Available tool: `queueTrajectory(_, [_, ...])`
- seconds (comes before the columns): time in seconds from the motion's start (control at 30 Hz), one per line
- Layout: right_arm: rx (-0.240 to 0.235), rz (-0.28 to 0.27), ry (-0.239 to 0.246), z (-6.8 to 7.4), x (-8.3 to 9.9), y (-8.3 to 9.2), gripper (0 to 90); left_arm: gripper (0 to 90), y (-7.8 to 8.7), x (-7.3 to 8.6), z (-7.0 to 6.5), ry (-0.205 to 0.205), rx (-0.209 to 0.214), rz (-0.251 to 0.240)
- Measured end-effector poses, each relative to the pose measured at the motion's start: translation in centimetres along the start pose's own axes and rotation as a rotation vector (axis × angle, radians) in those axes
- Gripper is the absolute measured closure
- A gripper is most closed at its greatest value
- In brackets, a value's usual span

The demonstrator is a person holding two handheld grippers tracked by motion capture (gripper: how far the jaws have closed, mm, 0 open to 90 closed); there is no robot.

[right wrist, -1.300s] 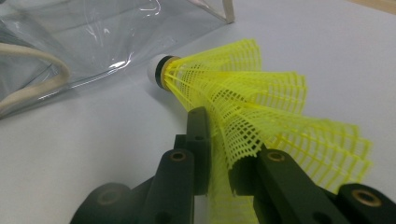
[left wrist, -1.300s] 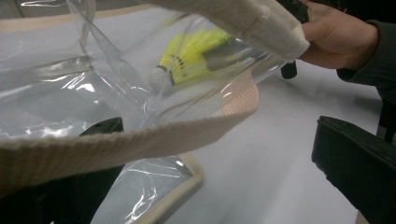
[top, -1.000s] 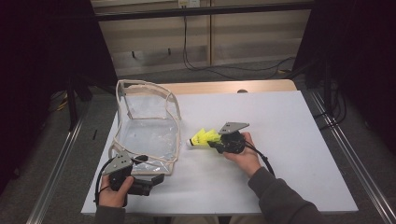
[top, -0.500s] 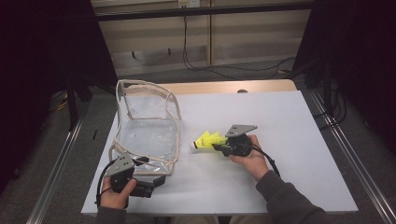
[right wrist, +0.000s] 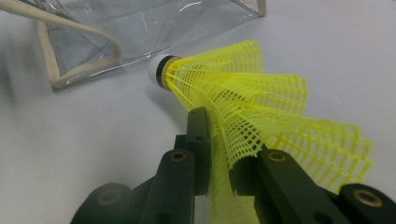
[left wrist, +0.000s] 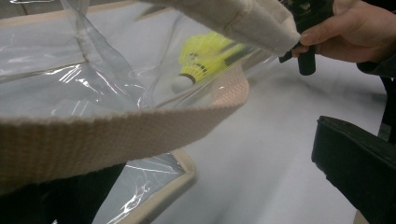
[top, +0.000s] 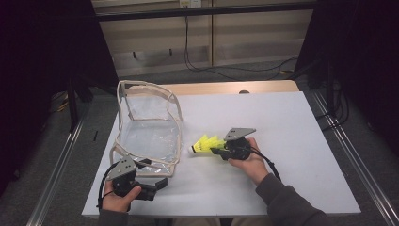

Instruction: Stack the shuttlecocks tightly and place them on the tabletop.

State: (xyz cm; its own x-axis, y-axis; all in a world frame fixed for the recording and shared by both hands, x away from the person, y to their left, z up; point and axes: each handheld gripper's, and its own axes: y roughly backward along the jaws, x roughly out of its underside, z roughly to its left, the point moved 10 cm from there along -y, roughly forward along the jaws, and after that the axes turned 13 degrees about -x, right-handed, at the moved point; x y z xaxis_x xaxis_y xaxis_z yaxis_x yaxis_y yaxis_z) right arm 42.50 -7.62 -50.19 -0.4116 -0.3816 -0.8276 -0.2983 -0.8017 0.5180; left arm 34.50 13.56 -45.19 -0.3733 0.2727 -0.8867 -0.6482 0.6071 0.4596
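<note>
A yellow mesh shuttlecock point(top: 203, 144) with a white cork tip hangs just above the white table point(top: 291, 122). My right gripper point(top: 217, 150) is shut on its skirt, cork pointing left toward the bag. In the right gripper view the jaws point(right wrist: 222, 154) pinch the mesh of the shuttlecock point(right wrist: 243, 93). A clear plastic bag point(top: 150, 136) with beige webbing trim lies open at the left. My left gripper point(top: 157, 184) is at its near rim. In the left gripper view the rim strap point(left wrist: 116, 135) drapes over one jaw, and the jaws point(left wrist: 210, 163) stand wide apart.
A wooden strip point(top: 226, 88) runs along the table's far edge. Metal rails point(top: 348, 155) flank both sides. The white surface to the right of my right hand is bare. Cables trail from both grippers toward the near edge.
My right hand with the shuttlecock has drifted slightly toward the near edge. The left gripper stays at the bag's near rim.
</note>
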Motion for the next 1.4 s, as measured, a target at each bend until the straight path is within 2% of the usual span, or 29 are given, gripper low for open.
queueTrajectory(0.37, [-0.017, 0.019, -0.001, 0.5, -0.8, -2.3, 78.6, 3.6, -0.1, 0.1, 0.1, -0.002, 0.001, 0.003])
queueTrajectory(0.47, [-0.062, 0.012, -0.031, 0.6, -0.7, -2.4, 75.4, 3.6, -0.1, 0.1, 0.1, 0.001, 0.007, 0.005])
queueTrajectory(0.67, [-0.055, 0.001, -0.033, 0.5, -0.8, -3.0, 66.5, 3.6, -0.1, 0.1, 0.1, -0.004, 0.008, 0.005])
queueTrajectory(0.73, [-0.041, -0.002, -0.036, 0.3, -0.8, -3.2, 67.4, 3.6, -0.1, 0.1, 0.2, -0.002, 0.008, 0.004])
queueTrajectory(0.8, [-0.033, -0.012, -0.05, 0.1, -0.8, -3.2, 72.7, 3.6, -0.1, 0.0, 0.1, -0.001, 0.011, 0.002])
queueTrajectory(0.9, [-0.018, 0.009, -0.024, 0.1, -0.8, -3.1, 78.4, 3.6, -0.1, 0.0, 0.2, 0.0, 0.008, 0.001])
queueTrajectory(1.17, [-0.034, 0.019, -0.02, 0.3, -0.9, -2.8, 79.8, 3.6, 0.0, 0.0, 0.3, -0.001, 0.002, -0.003])
queueTrajectory(1.4, [-0.031, 0.015, -0.014, 0.3, -1.4, -1.3, 79.9, 3.6, 0.0, 0.0, 0.3, 0.0, 0.0, -0.005])
